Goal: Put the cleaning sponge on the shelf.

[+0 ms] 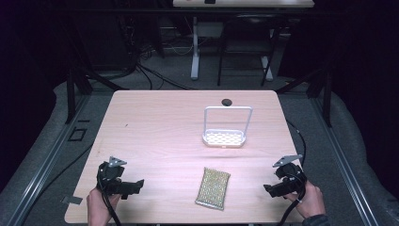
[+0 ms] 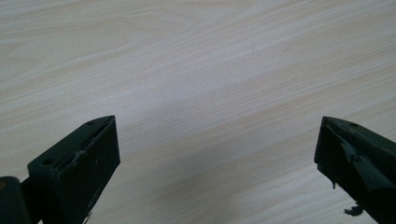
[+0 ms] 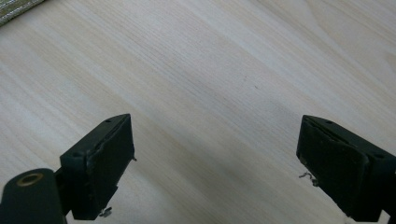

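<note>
A yellow-green scouring sponge point(image 1: 213, 188) lies flat near the table's front edge, between my two grippers. Behind it stands a white rack point(image 1: 225, 126) with a tall wire handle and a perforated tray. My left gripper point(image 1: 137, 185) rests at the front left, open, its jaws wide apart over bare wood point(image 2: 215, 135). At the front right my right gripper point(image 1: 267, 189) is open too, nothing between its jaws point(image 3: 215, 140). A corner of the sponge point(image 3: 16, 8) shows at the top left of the right gripper view.
A small dark round object point(image 1: 227, 101) lies near the far edge of the wooden table point(image 1: 155, 122), behind the rack. Cables trail off the table's right side. Dark frame rails and another table's legs stand beyond.
</note>
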